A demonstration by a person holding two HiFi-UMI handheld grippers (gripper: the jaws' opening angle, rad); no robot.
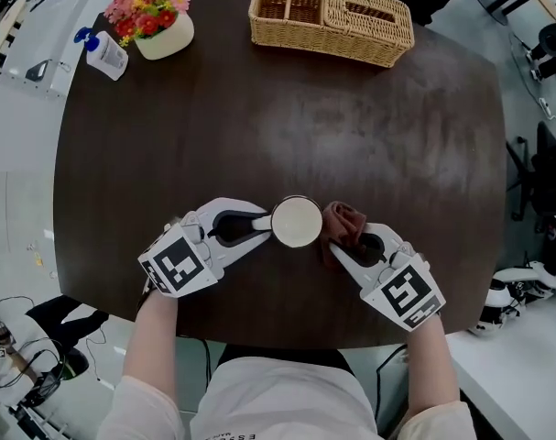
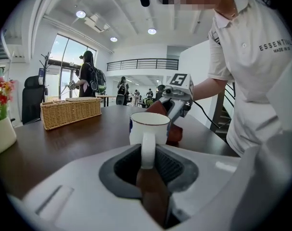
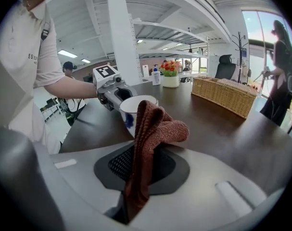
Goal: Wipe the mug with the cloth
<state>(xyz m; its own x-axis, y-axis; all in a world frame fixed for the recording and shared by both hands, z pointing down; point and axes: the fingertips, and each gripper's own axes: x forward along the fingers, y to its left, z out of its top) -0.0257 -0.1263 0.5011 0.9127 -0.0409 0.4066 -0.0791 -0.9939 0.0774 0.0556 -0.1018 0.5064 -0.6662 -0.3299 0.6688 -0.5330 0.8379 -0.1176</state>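
Observation:
A white mug (image 1: 296, 221) stands upright on the dark table near its front edge. My left gripper (image 1: 257, 225) is shut on the mug's handle (image 2: 147, 149) from the left. My right gripper (image 1: 344, 246) is shut on a reddish-brown cloth (image 1: 340, 226), whose bunched end rests against the mug's right side. In the right gripper view the cloth (image 3: 150, 134) rises from between the jaws, with the mug (image 3: 134, 110) just behind it. From the left gripper view, the cloth (image 2: 173, 131) shows behind the mug (image 2: 148, 127).
A wicker basket (image 1: 331, 18) sits at the table's far edge. A white pot of flowers (image 1: 157, 15) and a small pump bottle (image 1: 103, 52) stand at the far left. The dark table (image 1: 378, 136) stretches between them and the mug.

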